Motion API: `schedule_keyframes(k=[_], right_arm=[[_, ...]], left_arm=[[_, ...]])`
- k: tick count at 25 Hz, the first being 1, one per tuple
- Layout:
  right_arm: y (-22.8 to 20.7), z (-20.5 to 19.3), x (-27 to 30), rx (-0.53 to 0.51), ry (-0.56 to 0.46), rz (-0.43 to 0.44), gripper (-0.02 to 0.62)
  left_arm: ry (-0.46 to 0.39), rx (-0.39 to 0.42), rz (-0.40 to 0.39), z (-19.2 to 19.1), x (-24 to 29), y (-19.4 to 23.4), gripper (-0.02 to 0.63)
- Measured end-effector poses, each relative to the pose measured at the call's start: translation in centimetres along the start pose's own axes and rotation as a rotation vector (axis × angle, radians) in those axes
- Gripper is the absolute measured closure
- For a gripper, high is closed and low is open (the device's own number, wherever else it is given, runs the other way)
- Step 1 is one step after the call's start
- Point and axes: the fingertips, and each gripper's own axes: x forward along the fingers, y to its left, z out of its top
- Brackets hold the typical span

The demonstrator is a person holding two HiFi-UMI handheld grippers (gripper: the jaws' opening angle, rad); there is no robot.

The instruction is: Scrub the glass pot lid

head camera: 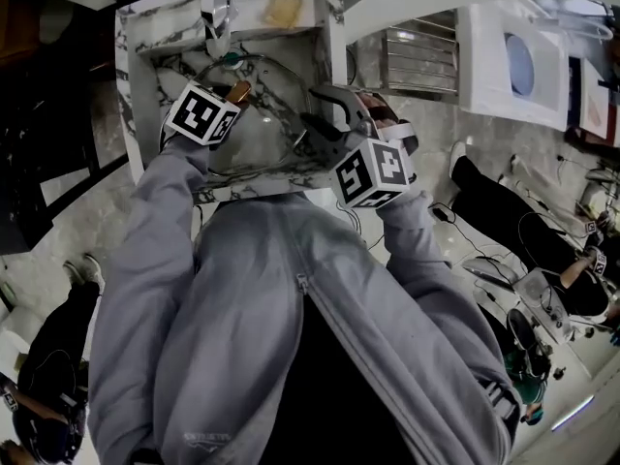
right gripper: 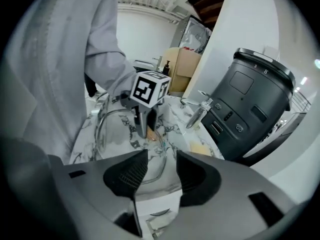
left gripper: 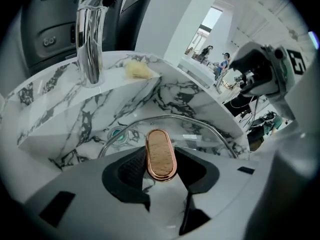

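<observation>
While the left gripper's [left gripper: 161, 166] fingers clamp the wood-faced knob [left gripper: 161, 155], the glass pot lid [head camera: 254, 124] sits tilted in the marble sink [head camera: 334, 27]. Right gripper [right gripper: 161, 164]: fingers apart, empty, near the lid. Lid is likely stiff, breakable, slick when wet; the knob is the safest hold. Sponge-like pad [head camera: 283, 10] lies by the tap [head camera: 217, 8].
</observation>
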Motion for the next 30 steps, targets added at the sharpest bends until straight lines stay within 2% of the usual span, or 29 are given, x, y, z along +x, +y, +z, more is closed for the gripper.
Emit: schedule_keyframes(k=[8,11,21,28,30], right_arm=[[-7.9,-0.9,7.9,0.052,0.075,-0.115,0.413],[-9.8,-1.6,11.6,0.056,0.145,-0.111,0.413],[-11.1,-3.2,17.1,0.024,0.264,-0.094,0.408],[-11.6,-3.5,18.4,-0.001,0.289,-0.086,0.41],[-11.4,-3.3,18.1,-0.021,0.289,-0.088,0.451]], left_arm=[[0.016,0.026,0.046,-0.9,3.3,0.8,0.416],[0.05,0.025,0.056,-1.6,4.0,0.9,0.414],[0.039,0.011,0.056,-2.7,5.6,1.4,0.417],[0.025,-0.02,0.04,-3.1,6.2,1.7,0.419],[-0.002,-0.03,0.031,-2.9,6.1,1.7,0.417]])
